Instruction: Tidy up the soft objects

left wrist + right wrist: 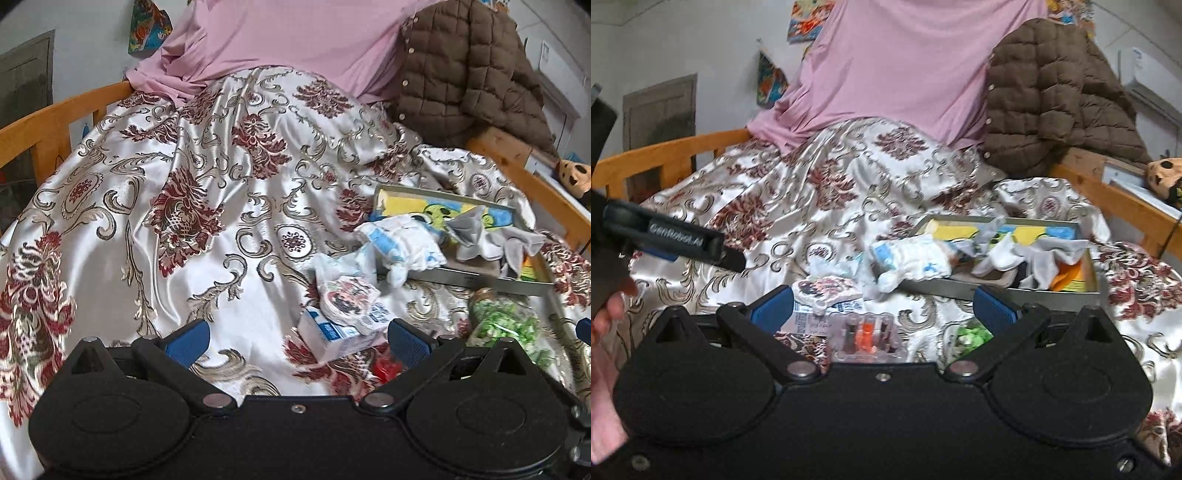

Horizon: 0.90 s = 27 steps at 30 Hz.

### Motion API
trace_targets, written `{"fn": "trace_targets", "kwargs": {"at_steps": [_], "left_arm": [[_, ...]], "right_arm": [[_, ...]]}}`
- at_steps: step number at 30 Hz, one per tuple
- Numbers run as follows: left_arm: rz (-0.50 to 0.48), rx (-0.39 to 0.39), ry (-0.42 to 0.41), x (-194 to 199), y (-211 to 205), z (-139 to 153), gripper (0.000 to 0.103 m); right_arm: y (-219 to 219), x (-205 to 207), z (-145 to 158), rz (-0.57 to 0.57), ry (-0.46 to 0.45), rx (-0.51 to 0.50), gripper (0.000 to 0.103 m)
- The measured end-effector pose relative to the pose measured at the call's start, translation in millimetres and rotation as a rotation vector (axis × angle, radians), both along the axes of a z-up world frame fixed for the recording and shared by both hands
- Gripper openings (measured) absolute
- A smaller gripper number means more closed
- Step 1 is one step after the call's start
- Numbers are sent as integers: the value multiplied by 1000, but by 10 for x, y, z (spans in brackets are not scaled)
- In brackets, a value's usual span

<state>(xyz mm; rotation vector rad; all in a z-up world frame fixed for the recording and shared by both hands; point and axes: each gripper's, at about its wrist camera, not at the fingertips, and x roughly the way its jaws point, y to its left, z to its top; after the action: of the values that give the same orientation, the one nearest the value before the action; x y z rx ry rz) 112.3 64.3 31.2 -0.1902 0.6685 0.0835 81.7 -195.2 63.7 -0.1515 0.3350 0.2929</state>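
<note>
Both tongs, left (297, 338) and right (882, 304), are spread wide and hold nothing. On the bed (207, 229) stands a gray tray (1027, 290). A white and blue sock (916, 260) lies over its left rim, with the long axis across the picture and the narrow end hanging down to the cover. Gray cloths (1045, 254) lie inside the tray. Near the tongs lie a small box (332, 334), a green bag (506, 325) and a clear case (866, 330). Behind is a brown jacket (1060, 103).

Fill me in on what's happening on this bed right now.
A person holds a two-finger tool in each hand over a satin bedspread. The left tool and right tool are both open and hold nothing. Ahead, a grey tray holds grey socks; a white-and-blue sock hangs over its edge. Sorting has barely started.
</note>
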Motion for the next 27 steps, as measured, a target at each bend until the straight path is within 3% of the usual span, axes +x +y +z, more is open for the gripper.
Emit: {"fn": "trace_targets", "kwargs": {"at_steps": [15, 21, 27], "left_arm": [[35, 40, 65, 776, 239, -225, 102], [-7, 107, 64, 1102, 197, -320, 102], [-70, 53, 48, 1391, 223, -448, 102]], "right_arm": [[348, 457, -219, 90, 101, -54, 102], [405, 716, -284, 115, 144, -76, 102], [453, 939, -326, 129, 190, -76, 102]]}}
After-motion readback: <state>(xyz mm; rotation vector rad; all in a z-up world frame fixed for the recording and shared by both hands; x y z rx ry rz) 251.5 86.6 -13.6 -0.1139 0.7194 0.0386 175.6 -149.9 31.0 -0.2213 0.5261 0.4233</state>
